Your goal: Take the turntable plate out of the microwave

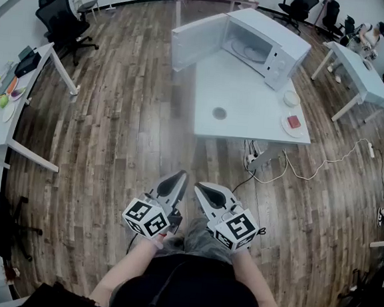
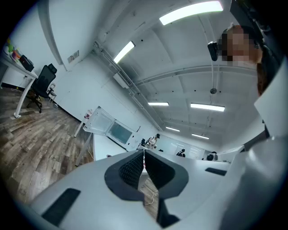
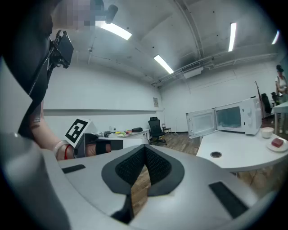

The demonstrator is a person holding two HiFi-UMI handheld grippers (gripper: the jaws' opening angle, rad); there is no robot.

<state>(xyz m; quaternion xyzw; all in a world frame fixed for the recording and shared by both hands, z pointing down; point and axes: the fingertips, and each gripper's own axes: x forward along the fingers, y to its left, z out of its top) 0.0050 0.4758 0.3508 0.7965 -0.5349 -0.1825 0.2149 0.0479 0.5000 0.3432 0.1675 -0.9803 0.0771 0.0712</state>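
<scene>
The white microwave (image 1: 261, 45) stands at the far end of a white table (image 1: 249, 108), its door (image 1: 198, 42) swung wide open to the left. The glass turntable plate (image 1: 248, 51) lies inside the cavity. Both grippers are held close to the person's body, far short of the table. The left gripper (image 1: 178, 178) and the right gripper (image 1: 202, 187) point toward the table side by side. Each is shut with nothing between its pads. In the right gripper view the microwave (image 3: 236, 117) and its open door (image 3: 201, 122) show at the right, beyond the shut right gripper (image 3: 145, 148). The left gripper (image 2: 144, 152) sees the door (image 2: 105, 126).
On the table sit a small bowl (image 1: 291, 98) and a plate with a red item (image 1: 293, 123), near a round cable hole (image 1: 219, 113). Cables (image 1: 297, 172) trail on the wood floor. A cluttered desk (image 1: 10, 93) and office chairs (image 1: 63, 21) stand at the left, another desk (image 1: 356, 67) at the right.
</scene>
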